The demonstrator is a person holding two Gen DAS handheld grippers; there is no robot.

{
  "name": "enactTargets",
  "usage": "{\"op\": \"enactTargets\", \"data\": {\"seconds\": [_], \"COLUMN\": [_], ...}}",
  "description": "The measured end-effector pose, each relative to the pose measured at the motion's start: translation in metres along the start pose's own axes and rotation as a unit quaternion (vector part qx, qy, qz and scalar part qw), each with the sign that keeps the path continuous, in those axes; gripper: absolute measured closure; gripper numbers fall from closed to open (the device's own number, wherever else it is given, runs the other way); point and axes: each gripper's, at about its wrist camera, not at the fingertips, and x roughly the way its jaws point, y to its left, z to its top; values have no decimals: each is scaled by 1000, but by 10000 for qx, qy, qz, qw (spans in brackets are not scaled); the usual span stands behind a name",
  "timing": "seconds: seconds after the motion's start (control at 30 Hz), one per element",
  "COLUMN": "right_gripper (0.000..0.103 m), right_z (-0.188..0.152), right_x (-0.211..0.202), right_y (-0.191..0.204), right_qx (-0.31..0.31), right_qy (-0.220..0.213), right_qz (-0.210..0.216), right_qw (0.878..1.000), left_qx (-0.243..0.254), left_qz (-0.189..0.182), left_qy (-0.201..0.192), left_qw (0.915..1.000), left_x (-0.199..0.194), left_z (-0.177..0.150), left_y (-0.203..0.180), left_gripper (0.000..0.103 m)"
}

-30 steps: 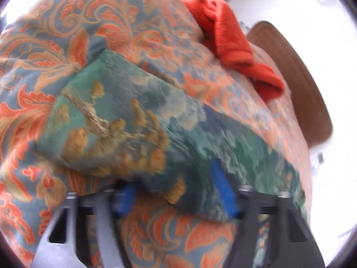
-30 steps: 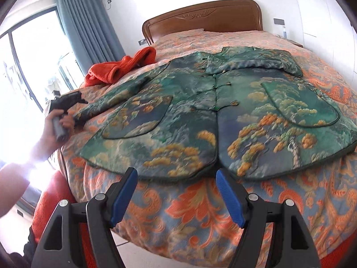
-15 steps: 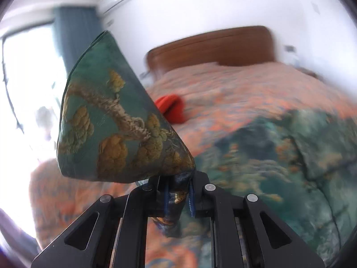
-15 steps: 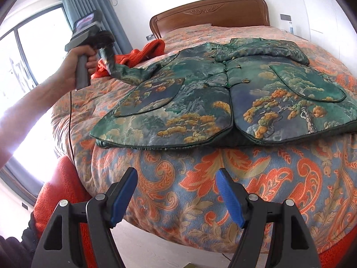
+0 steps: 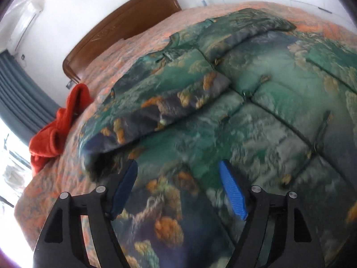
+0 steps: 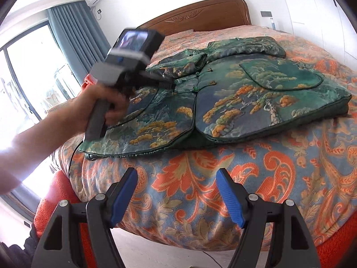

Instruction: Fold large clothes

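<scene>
Jacket (image 6: 234, 102): green, padded, printed with trees and clouds; laid flat, front up, on the bed (image 6: 223, 189), hem toward its foot edge; fastened down the middle with knot buttons; one patch pocket on each front panel.
Sleeve (image 5: 160, 105): folded inward across the chest on the window side, lying free on the jacket front.
Far sleeve (image 6: 252, 47): folded across near the collar.
Left tongs (image 5: 178, 187): over the jacket front just beside the folded sleeve; jaws have just been opening and stand released, blue pads apart, only the fabric surface beneath them, nothing gripped; view blurred.
Left hand (image 6: 104, 109): wrapped round the handle of the left tongs, above the jacket's window-side panel.
Right tongs (image 6: 177, 195): off the foot of the bed, short of the jacket hem; jaws released, nothing between them.
Bedspread (image 6: 279, 174): blue with orange scrolls.
Red cloth (image 5: 58, 129): bunched at the window side of the bed, apart from the jacket.
Headboard (image 6: 200, 15): brown wood.
Curtain (image 6: 73, 35): blue.
</scene>
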Motion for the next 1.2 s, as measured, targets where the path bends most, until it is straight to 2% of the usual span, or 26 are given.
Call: {"op": "enactTargets", "data": {"seconds": [0.1,0.17,0.23,0.33,0.43,0.5,0.53,0.6,0.67,0.7,0.73,0.77,0.8,0.83,0.9,0.97,1.03,1.1,1.2], "right_gripper": [28,28,28,27,27,27,27,27,27,29,37,55,68,86,87,87,87,87,87], "right_z": [16,45,80,132,172,189,195,199,200,203,207,214,220,227,242,268,292,314,326], "right_x": [-2,-2,6,48,111,157,185,223,246,252,255,259,262,262,251,229,218,224,252], "right_y": [-2,-4,-6,-23,-51,-65,-73,-83,-85,-84,-82,-77,-73,-66,-53,-33,-27,-35,-46], "right_qx": [28,62,123,757,1872,2438,2801,3306,3546,3583,3541,3417,3289,3082,2671,1845,1301,1089,977], "right_qy": [-53,-247,-352,-1,284,539,723,953,1029,952,792,698,685,649,424,-51,-369,-417,-208], "right_qz": [-20,122,246,678,1189,1379,1475,1488,1450,1336,1216,1136,1050,808,671,559,332,174,-52], "right_qw": [10000,9996,9990,9948,9747,9585,9458,9271,9180,9191,9239,9303,9360,9457,9604,9812,9903,9930,9950], "left_qx": [-432,-613,-730,-918,-1248,-1449,-1543,-1606,-1597,-1585,-1576,-1572,-1575,-1588,-1655,-1715,-1769,-1798,-1878], "left_qz": [-183,-272,-159,-72,13,-45,-88,-124,-111,-115,-131,-136,-134,-141,-225,-308,-386,-475,-614], "left_qy": [-52,-71,-143,-284,-185,-129,-123,-129,-136,-126,-111,-94,-85,-81,-75,-79,-102,-142,-113], "left_qw": [9989,9977,9971,9953,9920,9893,9879,9869,9870,9872,9874,9874,9874,9872,9859,9847,9834,9825,9802], "left_x": [-16,-18,-20,-27,-26,-29,-30,-32,-36,-37,-38,-38,-39,-40,-42,-44,-45,-45,-41], "left_z": [-22,-24,-30,-41,-57,-69,-73,-79,-84,-87,-89,-90,-92,-93,-93,-90,-82,-72,-58], "left_y": [22,32,44,52,62,69,71,73,74,73,73,74,74,75,79,82,85,87,94], "left_gripper": [14,11,11,9,9,9,9,9,9,9,9,9,9,9,9,9,9,9,8]}}
